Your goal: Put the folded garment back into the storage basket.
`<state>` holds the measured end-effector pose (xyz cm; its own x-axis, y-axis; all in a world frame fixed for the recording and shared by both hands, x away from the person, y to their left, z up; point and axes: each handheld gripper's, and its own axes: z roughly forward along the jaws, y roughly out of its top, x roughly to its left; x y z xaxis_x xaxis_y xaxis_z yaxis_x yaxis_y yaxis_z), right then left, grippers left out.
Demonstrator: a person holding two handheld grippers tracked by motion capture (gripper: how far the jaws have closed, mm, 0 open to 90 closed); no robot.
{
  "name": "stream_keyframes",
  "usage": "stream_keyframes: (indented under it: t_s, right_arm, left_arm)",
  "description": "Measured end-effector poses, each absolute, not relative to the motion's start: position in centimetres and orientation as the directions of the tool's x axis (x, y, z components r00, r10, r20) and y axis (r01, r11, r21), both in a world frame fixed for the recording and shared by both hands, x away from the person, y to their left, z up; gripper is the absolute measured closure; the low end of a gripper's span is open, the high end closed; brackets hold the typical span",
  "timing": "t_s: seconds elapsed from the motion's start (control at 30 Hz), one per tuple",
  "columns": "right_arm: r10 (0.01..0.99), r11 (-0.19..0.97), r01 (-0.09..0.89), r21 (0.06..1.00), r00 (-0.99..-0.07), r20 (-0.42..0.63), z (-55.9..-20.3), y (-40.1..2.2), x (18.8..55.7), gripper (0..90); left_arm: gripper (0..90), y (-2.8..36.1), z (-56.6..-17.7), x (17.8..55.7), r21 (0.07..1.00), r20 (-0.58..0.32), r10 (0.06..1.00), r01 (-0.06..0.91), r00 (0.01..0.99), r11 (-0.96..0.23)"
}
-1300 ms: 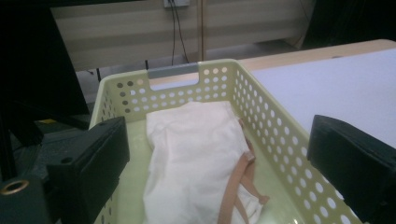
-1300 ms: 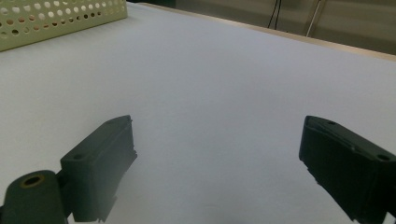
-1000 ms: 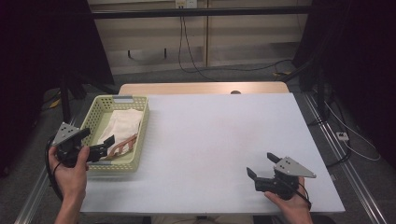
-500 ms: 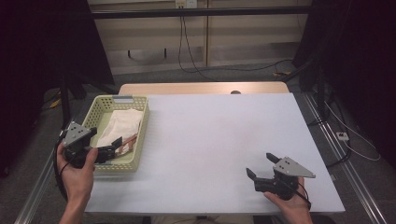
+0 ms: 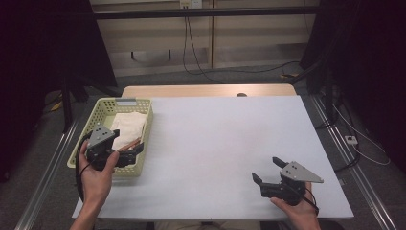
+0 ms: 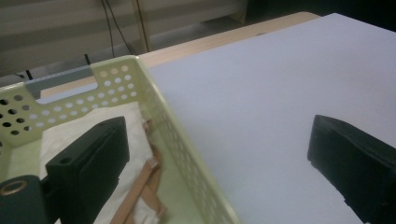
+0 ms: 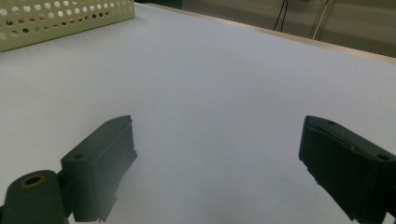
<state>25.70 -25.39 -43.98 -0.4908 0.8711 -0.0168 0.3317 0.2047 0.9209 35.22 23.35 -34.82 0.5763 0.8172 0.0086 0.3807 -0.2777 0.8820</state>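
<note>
- Basket [image 5: 106,108]: pale yellow-green, perforated walls, standing at the left edge of the white table [image 5: 225,143]; grey label strip on its far rim.
- Cloth [image 5: 128,127]: cream, folded, lying inside the basket against its far end; brown straps [image 6: 148,179] lie on it towards the near end.
- Left gripper [image 5: 134,152]: held in the person's left hand [image 5: 95,175] over the near part of the basket. Jaws spread wide with nothing between them; in the left gripper view one jaw hangs above the cloth inside the basket, the other above bare table, the basket's right wall running between them.
- Table: white top, wooden strip along the far edge.
- Right gripper [image 5: 268,171]: held in the right hand [image 5: 299,211] near the table's front right corner, well apart from the basket. Jaws wide apart, gripping nothing, above bare table.
</note>
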Motion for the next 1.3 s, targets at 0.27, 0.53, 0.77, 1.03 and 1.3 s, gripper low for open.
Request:
stream_keyframes:
  t_s: [0.27, 0.53, 0.77, 1.03, 1.3]
  right_arm:
    - [0.869, 0.206, 0.331, 0.921, -0.495, -0.016, -44.0, -25.4, 25.7, 10.7]
    - [0.868, 0.206, 0.332, 0.92, -0.497, -0.015, -44.0, -25.4, 25.7, 10.7]
    - [0.868, 0.206, 0.334, 0.92, -0.497, -0.014, -44.0, -25.4, 25.8, 10.7]
    - [0.866, 0.206, 0.335, 0.92, -0.501, -0.012, -44.0, -25.3, 25.8, 10.7]
    - [0.864, 0.205, 0.336, 0.919, -0.503, -0.009, -44.0, -25.4, 25.8, 10.7]
  left_arm:
    - [5.7, 22.1, -35.3, 35.7, 0.879, -0.046, 0.782, 0.397, 0.622, -0.264]
    - [5.8, 20.5, -36.3, 36.4, 0.867, -0.018, 0.77, 0.394, 0.637, -0.306]
    - [6.0, 18.9, -37.0, 36.6, 0.859, -0.009, 0.744, 0.386, 0.668, -0.336]
    - [6.2, 17.3, -38.4, 36.1, 0.859, -0.006, 0.734, 0.379, 0.68, -0.344]
    - [6.2, 15.8, -39.9, 35.7, 0.85, -0.002, 0.713, 0.377, 0.701, -0.368]
